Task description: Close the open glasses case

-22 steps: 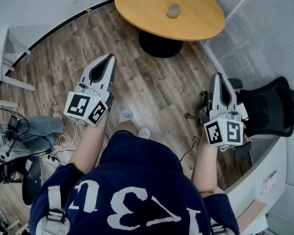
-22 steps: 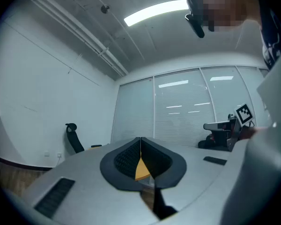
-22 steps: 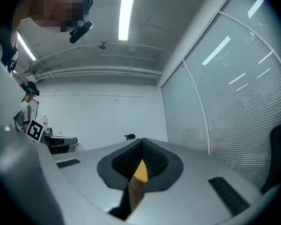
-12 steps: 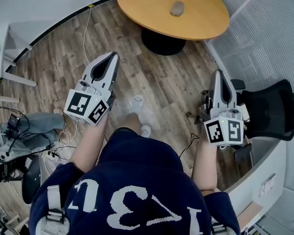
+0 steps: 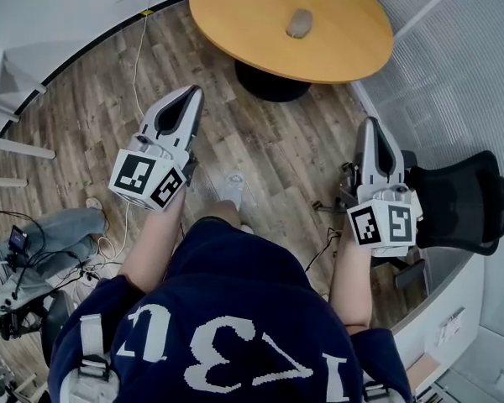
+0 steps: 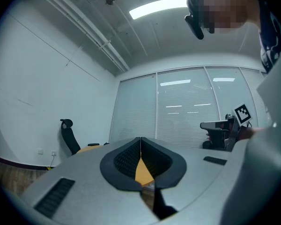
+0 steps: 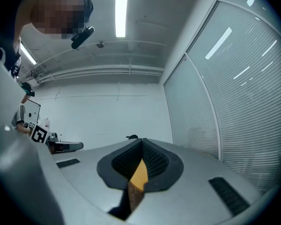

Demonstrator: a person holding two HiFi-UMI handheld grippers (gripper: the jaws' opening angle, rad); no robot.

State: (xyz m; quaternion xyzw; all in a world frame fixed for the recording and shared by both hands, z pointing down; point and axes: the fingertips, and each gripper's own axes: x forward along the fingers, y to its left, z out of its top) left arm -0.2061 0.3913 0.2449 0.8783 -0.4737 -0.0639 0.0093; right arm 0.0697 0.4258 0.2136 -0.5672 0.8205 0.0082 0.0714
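Though distant, glasses case on table

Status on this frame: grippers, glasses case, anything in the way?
Left gripper and right gripper shut, empty, over the floor. Grey case on round table ahead, untouched; open or closed unclear. Nothing blocking; chair off right.

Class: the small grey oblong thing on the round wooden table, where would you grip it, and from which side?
Probably across its narrow middle, from above. The grey oblong thing lies flat on the round table, long axis pointing roughly away from the person, so jaws span the short width. Any lid or hinge is too small to tell.
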